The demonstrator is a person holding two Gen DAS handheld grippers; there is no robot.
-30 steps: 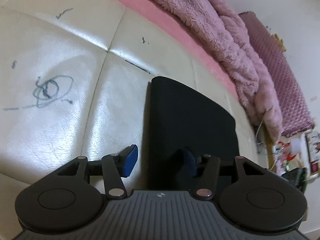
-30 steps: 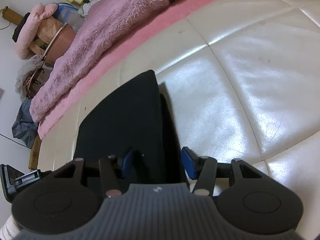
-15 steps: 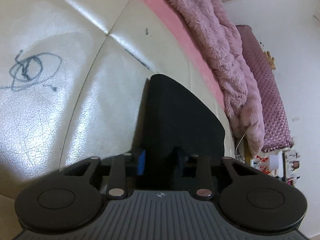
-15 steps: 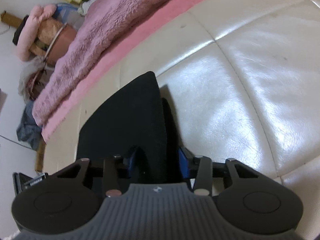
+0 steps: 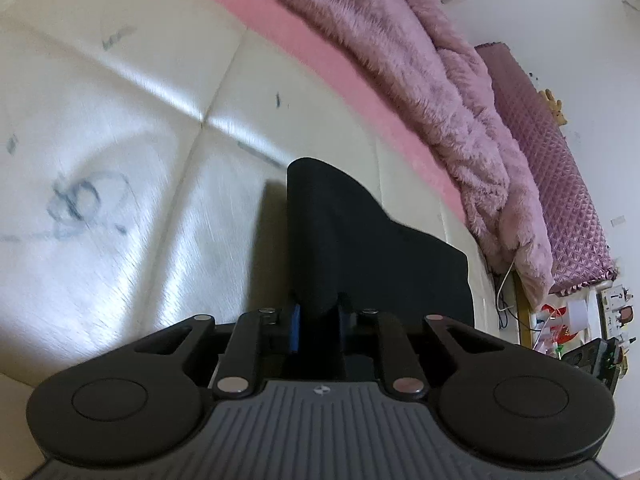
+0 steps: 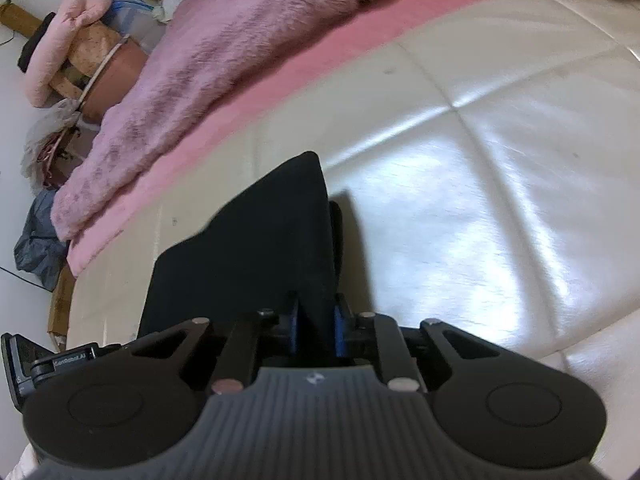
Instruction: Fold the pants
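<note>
Folded black pants (image 5: pixel 360 240) lie on a cream quilted leather surface (image 5: pixel 120 200). In the left wrist view my left gripper (image 5: pixel 319 326) is closing, its blue pads pinching the near left edge of the cloth, which rises between them. In the right wrist view the same pants (image 6: pixel 260 248) show, and my right gripper (image 6: pixel 316 326) is closing too, pads pressed on the near right edge, lifted off the surface. The other gripper's body (image 6: pixel 24 360) peeks in at lower left.
A fluffy pink blanket (image 5: pixel 420 60) lies along the far side on a pink sheet (image 6: pixel 280 80). Pen scribbles (image 5: pixel 76 204) mark the leather. A purple quilted headboard (image 5: pixel 560 184) and clutter (image 5: pixel 568 316) stand at right; bags and a stuffed toy (image 6: pixel 68 60) at left.
Both grippers went from open around the near edge of the pants to pinched on it. The gripped edge now stands a little higher, casting a shadow on the leather.
</note>
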